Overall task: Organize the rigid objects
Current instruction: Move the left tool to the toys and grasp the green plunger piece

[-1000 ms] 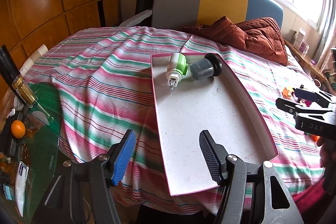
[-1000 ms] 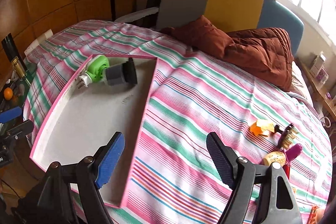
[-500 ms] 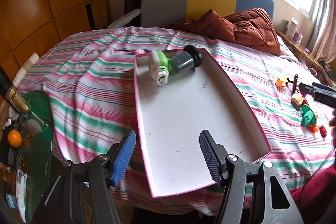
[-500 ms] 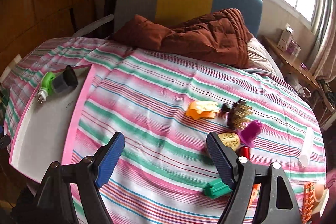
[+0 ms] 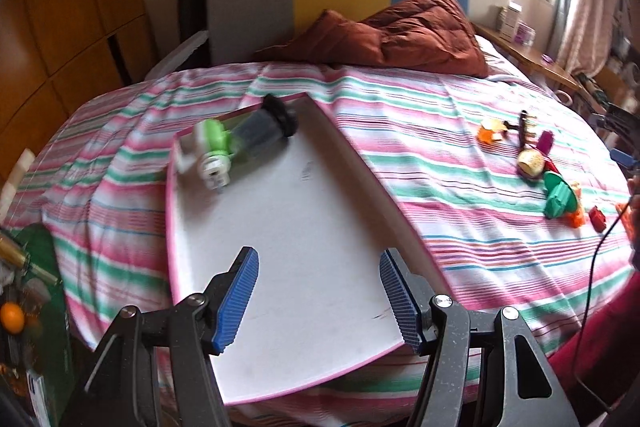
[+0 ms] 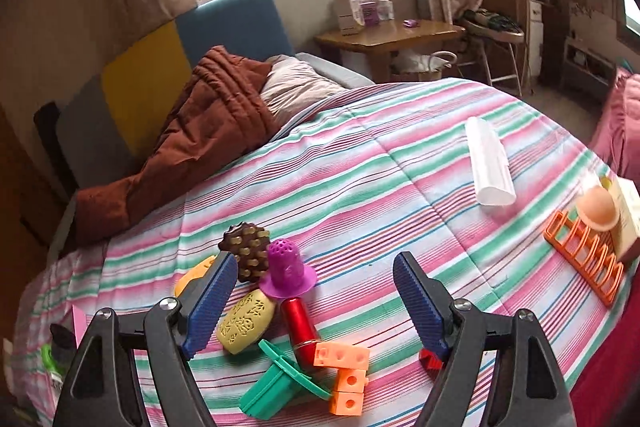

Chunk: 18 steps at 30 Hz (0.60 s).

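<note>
Left gripper (image 5: 318, 293) released above pink-rimmed tray (image 5: 360, 163), right gripper (image 6: 314, 301) released over toy pile, white tube (image 6: 490, 163) in right view only.

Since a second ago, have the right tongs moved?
Yes. The right tongs swung off the pink tray, now at the left edge of their view, toward the bedside table, over the toy pile by the purple cup.

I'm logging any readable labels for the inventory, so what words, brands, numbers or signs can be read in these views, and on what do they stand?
No text reads clearly in either view.
Boxes on the wooden bedside table: print too small to read.
Yellow patterned piece on the striped bedspread: cut-out ornament, not letters as far as can be told.
Packet at the left edge, left wrist view: blurred.
</note>
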Each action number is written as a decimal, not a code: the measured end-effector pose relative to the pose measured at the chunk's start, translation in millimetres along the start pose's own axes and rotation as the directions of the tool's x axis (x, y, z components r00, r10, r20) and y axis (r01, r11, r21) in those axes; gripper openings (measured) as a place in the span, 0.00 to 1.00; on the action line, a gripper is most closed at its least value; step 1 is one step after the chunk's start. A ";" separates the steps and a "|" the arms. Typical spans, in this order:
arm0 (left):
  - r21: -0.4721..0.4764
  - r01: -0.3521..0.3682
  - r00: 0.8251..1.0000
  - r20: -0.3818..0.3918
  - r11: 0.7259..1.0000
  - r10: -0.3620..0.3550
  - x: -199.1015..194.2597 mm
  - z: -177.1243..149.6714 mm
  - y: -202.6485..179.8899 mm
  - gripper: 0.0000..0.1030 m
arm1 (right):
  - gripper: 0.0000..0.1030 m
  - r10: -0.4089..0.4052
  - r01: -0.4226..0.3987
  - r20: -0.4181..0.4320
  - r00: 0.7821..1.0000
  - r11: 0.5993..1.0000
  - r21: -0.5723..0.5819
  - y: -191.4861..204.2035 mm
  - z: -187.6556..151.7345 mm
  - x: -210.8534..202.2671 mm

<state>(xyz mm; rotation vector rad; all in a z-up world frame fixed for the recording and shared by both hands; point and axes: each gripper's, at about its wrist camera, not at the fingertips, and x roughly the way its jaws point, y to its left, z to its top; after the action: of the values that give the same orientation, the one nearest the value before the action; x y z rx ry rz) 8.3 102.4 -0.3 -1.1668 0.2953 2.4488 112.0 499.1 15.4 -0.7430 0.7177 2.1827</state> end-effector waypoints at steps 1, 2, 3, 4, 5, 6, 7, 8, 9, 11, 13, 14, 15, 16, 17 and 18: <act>0.018 0.016 1.000 -0.001 1.000 -0.016 1.9 3.6 -8.5 0.62 | 0.79 0.001 0.000 -0.007 1.000 1.000 0.018 -3.8 0.8 1.0; 0.033 0.035 0.999 -0.003 0.999 -0.035 3.9 6.7 -16.5 0.62 | 0.79 0.002 -0.001 -0.018 1.000 0.999 0.032 -6.4 1.3 2.8; 0.049 0.055 0.998 -0.006 0.997 -0.054 5.9 9.7 -24.8 0.62 | 0.79 0.002 -0.001 -0.027 1.000 0.999 0.041 -8.3 1.4 4.1; 0.062 0.068 0.998 -0.008 0.996 -0.068 8.2 12.2 -33.2 0.62 | 0.79 0.001 0.000 -0.034 0.999 0.999 0.045 -8.6 1.0 5.4; 0.080 0.083 0.997 -0.012 0.993 -0.082 11.4 15.1 -42.4 0.62 | 0.79 0.001 0.001 -0.037 0.999 0.999 0.048 -9.0 0.5 5.5; 0.099 0.100 0.995 -0.019 0.990 -0.098 15.0 18.0 -51.8 0.62 | 0.79 0.003 0.000 -0.039 0.999 0.999 0.051 -9.7 0.6 5.5; 0.116 0.117 0.993 -0.027 0.986 -0.115 17.8 19.8 -60.6 0.62 | 0.79 0.004 -0.002 -0.041 0.999 0.998 0.055 -10.3 -0.2 5.2; 0.135 0.138 0.990 -0.036 0.981 -0.134 21.4 22.0 -70.4 0.62 | 0.79 0.007 -0.004 -0.043 0.999 0.998 0.060 -11.1 -0.8 4.9; 0.152 0.158 0.987 -0.044 0.976 -0.153 24.5 23.9 -79.5 0.62 | 0.79 0.008 -0.005 -0.044 0.999 0.998 0.067 -12.3 -1.0 5.2; 0.191 0.217 0.976 -0.069 0.957 -0.207 30.9 28.3 -100.2 0.62 | 0.79 0.010 -0.006 -0.049 0.999 0.996 0.086 -15.5 -0.7 7.0; 0.232 0.273 0.962 -0.092 0.934 -0.258 37.1 32.3 -121.7 0.62 | 0.79 0.015 -0.009 -0.052 0.999 0.994 0.112 -20.9 0.0 7.4; 0.254 0.291 0.956 -0.098 0.922 -0.275 39.7 34.1 -132.2 0.62 | 0.79 0.019 -0.012 -0.052 0.998 0.992 0.124 -23.7 0.2 7.2; 0.278 0.310 0.951 -0.106 0.909 -0.291 43.0 36.4 -143.9 0.62 | 0.79 0.022 -0.014 -0.053 0.998 0.991 0.134 -25.6 0.1 6.9; 0.297 0.327 0.945 -0.113 0.897 -0.308 46.0 38.3 -153.4 0.62 | 0.79 0.025 -0.017 -0.054 0.998 0.990 0.141 -26.6 0.4 7.4; 0.317 0.347 0.938 -0.122 0.882 -0.325 50.0 40.7 -164.2 0.62 | 0.79 0.029 -0.020 -0.057 0.998 0.989 0.145 -27.4 0.6 8.2; 0.337 0.362 0.932 -0.133 0.869 -0.337 54.4 43.0 -175.0 0.61 | 0.79 0.033 -0.024 -0.061 0.998 0.989 0.148 -27.6 0.4 8.6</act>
<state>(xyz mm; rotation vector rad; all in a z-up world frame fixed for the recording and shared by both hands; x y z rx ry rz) 26.3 288.9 -18.2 -1.0415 0.4807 1.9411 127.9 519.6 2.5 -0.7317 0.9160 2.1134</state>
